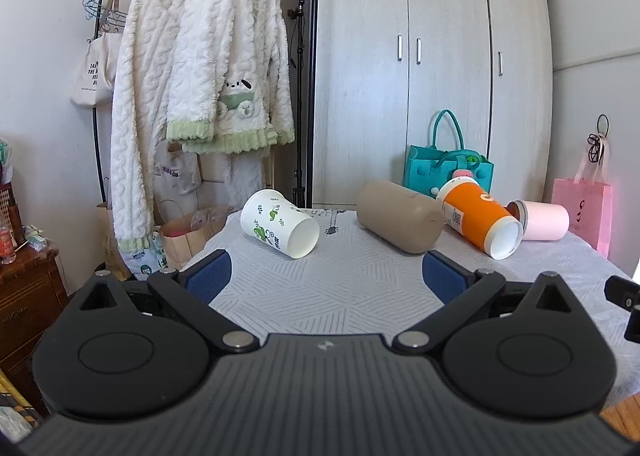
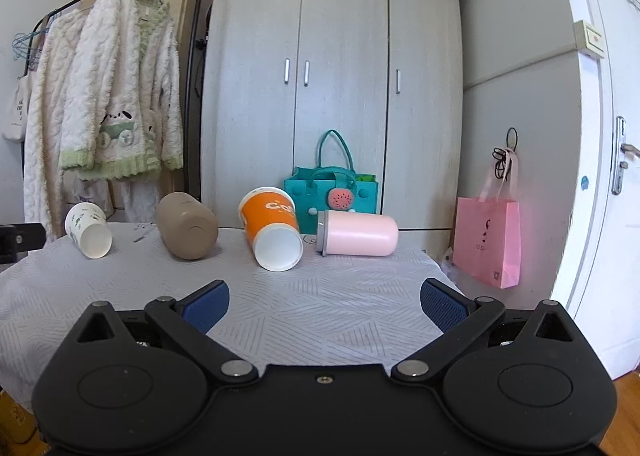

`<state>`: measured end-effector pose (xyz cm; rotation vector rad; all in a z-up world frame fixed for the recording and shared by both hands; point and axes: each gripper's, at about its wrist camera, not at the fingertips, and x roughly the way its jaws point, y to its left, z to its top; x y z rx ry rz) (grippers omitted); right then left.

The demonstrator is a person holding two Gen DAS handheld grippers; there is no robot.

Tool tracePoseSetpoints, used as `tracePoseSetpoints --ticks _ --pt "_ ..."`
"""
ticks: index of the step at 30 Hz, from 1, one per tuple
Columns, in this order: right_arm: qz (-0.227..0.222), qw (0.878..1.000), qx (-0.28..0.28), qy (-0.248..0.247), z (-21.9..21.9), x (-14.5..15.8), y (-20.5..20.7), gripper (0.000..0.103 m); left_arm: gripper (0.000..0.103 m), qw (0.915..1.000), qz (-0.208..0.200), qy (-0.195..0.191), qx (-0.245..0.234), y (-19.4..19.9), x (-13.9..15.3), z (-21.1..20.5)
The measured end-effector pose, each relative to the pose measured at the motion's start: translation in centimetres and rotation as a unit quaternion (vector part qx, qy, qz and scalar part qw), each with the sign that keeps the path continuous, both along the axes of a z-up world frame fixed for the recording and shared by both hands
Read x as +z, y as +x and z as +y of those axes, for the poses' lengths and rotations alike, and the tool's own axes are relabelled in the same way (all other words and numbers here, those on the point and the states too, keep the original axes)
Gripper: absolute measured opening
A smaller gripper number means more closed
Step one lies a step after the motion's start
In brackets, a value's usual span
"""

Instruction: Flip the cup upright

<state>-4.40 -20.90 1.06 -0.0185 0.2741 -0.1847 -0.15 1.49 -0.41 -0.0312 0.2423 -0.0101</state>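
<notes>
Left gripper [image 1: 327, 276] level above table [image 1: 320, 296], jaws wide, right gripper [image 2: 325, 306] likewise

Bare tablecloth [image 2: 320, 308] lies open ahead of both grippers. Four cups lie in a row across the far side: white cup [image 1: 280, 230], tan cup [image 1: 400, 221], orange cup [image 2: 272, 230], pink cup [image 2: 358, 235]. Gaps between them are narrow; the teal bag [image 2: 332, 191] blocks behind.

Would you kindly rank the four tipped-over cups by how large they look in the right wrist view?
1. Orange paper cup and pink tumbler: they look alike in size, so I will not rank one above the other.
2. Tan tumbler.
3. White leaf-print cup, the farthest left, perhaps shrunk by the fisheye.
</notes>
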Motion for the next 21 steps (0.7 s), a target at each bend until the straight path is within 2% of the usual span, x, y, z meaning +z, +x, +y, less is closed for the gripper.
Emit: tracePoseSetpoints --ticks 5,10,15,21 --pt "0.008 1.000 0.003 0.008 -0.3 0.0 0.3 0.103 0.103 0.9999 -0.002 0.009 -0.006 0.3 -0.1 -0.4" --pt "0.016 1.000 0.014 0.017 -0.3 0.1 0.6 0.103 0.103 0.9992 -0.003 -0.027 -0.028 0.4 -0.2 -0.2" --pt "0.015 1.000 0.012 0.012 -0.5 0.0 0.8 0.103 0.103 0.9998 0.004 -0.017 -0.012 0.7 -0.4 -0.4" --pt "0.023 1.000 0.015 0.013 -0.7 0.0 1.1 0.103 0.103 0.9997 -0.003 -0.023 -0.002 1.0 -0.3 -0.5"
